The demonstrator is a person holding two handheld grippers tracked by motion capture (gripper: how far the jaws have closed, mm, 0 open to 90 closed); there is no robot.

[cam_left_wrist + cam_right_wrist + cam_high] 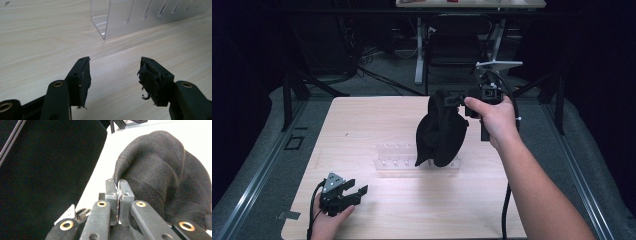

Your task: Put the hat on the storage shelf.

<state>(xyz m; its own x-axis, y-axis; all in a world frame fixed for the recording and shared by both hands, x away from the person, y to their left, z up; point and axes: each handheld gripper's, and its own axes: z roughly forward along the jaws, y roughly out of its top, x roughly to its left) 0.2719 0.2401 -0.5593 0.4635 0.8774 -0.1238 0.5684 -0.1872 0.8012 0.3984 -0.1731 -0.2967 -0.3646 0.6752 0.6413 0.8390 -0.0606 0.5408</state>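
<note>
Pale wood surface (377, 210) fills the centre of our high view, a clear rack (392, 160) at mid-frame. Our right gripper (451, 100) pinches the black cloth (439, 132), hanging above the rack, jaws clamped. Lower left, our left gripper (357, 192) rests with jaws wide.

Right claw (455, 100) raised, jaws clamped; left claw (357, 192) low, jaws apart.

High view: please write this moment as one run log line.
right gripper: shut on black cloth, lifted | left gripper: open, empty | clear plastic rack: on table
</note>
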